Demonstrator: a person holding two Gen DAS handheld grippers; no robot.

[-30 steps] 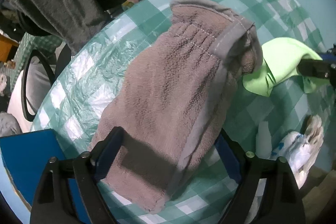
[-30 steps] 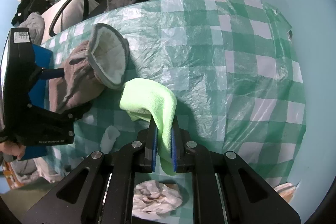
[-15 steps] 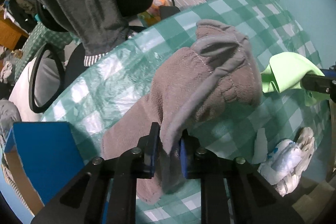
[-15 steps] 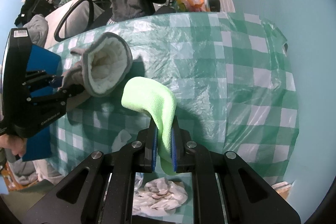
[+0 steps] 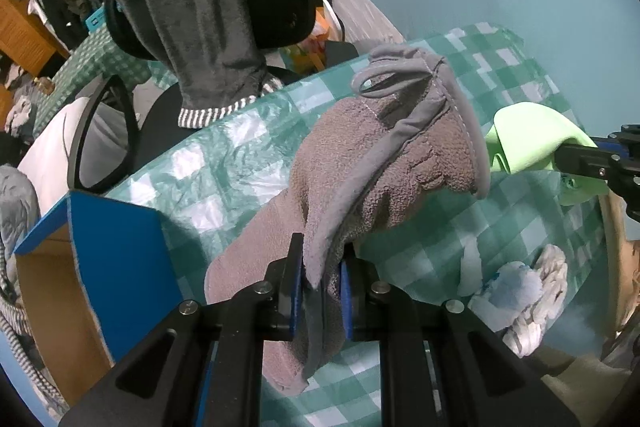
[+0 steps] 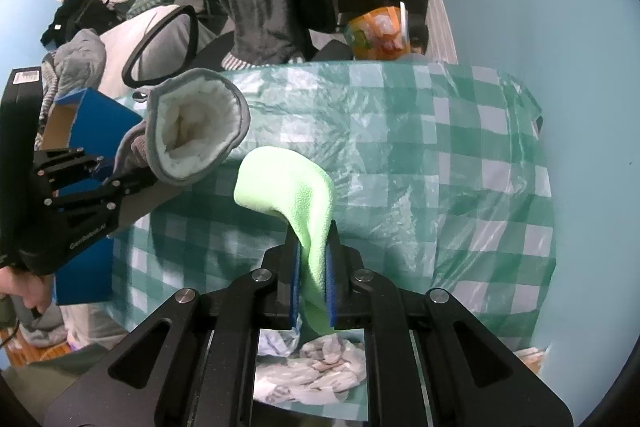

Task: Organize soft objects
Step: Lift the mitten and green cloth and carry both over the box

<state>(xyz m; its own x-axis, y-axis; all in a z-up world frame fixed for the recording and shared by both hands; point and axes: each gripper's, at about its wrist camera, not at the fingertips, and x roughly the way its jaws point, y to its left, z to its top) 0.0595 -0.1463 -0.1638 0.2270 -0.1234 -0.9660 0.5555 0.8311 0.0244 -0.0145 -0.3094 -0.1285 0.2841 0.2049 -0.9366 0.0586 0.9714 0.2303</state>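
Observation:
My left gripper [image 5: 320,279] is shut on a grey-brown fleece mitt [image 5: 384,163] and holds it lifted off the green checked table [image 5: 224,155]. In the right wrist view the mitt [image 6: 192,131] shows its white fluffy opening, held by the left gripper [image 6: 124,179]. My right gripper [image 6: 312,279] is shut on a lime green fleece cloth [image 6: 288,187], held above the table [image 6: 440,167]. The green cloth [image 5: 528,143] also shows at the right of the left wrist view, in the right gripper's fingers [image 5: 580,163].
An open blue cardboard box [image 5: 100,259] stands at the table's left edge, also in the right wrist view [image 6: 92,115]. A pile of white and pale blue soft items [image 5: 516,299] lies at the near right. An office chair with a dark garment [image 5: 188,11] stands behind the table.
My left gripper closed on the mitt and lifted it off the table. My right gripper rose with the green cloth still in it.

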